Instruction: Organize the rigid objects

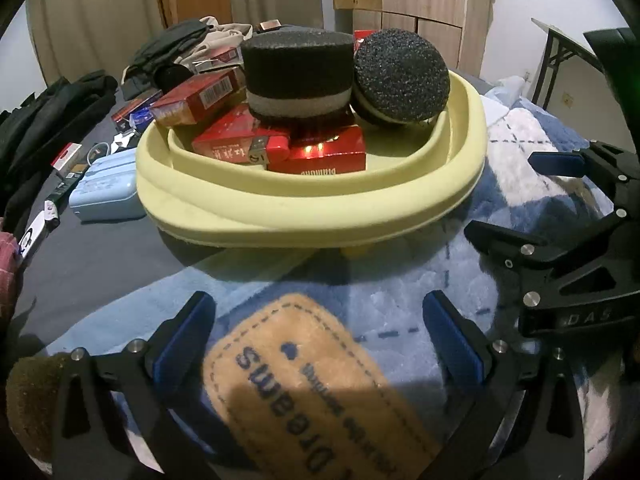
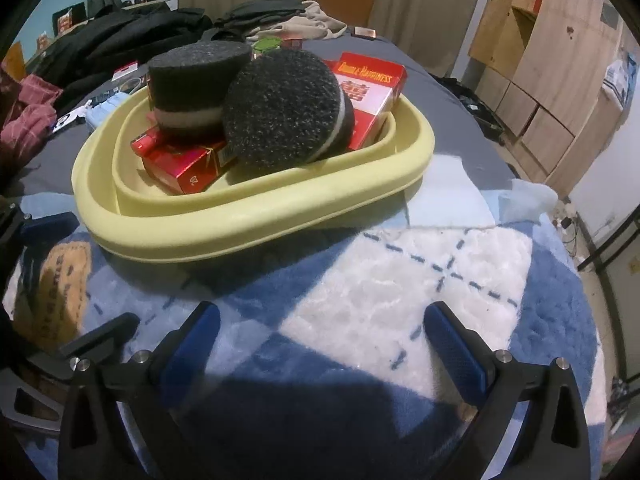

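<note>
Left wrist view, going left to right. Dark clothes pile (image 1: 52, 120) at 9 to 10 o'clock on the grey sheet. Just right of it, small clutter, then a pale blue case (image 1: 105, 186) at 9 o'clock, just beside the basin's left rim. Loose red packs (image 1: 132, 114) lie behind the case at 10 o'clock.

Yellow basin (image 1: 280, 216) sits centre, on the edge of a blue-and-white plush blanket (image 1: 520, 148). Inside it: red cigarette boxes (image 1: 320, 152) stacked at odd angles, one round black sponge puck (image 1: 298, 76) with a white band upright on top of the boxes at 12 o'clock, a second black puck (image 1: 400, 76) tilted on edge at 1 o'clock, leaning on the far right rim and touching the first.

Left gripper (image 1: 320, 340) low at 6 o'clock, jaws wide, nothing between them; under it a tan patch (image 1: 304, 376) reading "dreams". Right gripper (image 1: 568, 200) at 3 o'clock, near the basin's right side, jaws spread, empty.

Right wrist view, left to right. Pink plaid cloth (image 2: 24, 120) at 9 o'clock, black clothes (image 2: 132, 36) at 11. Left gripper only partly seen at the left edge. Basin (image 2: 248, 220) centre-left, same load: upright puck (image 2: 192, 88) at 11 o'clock, tilted puck (image 2: 284, 112) at 12, red boxes (image 2: 180, 164) below them, one red-and-white box (image 2: 372, 92) standing against the far rim at 1 o'clock. Right gripper (image 2: 320, 344) at 6 o'clock over the blanket (image 2: 400, 292), fingers wide apart, holding nothing. Wooden cabinets (image 2: 552, 80) at 2 o'clock.
</note>
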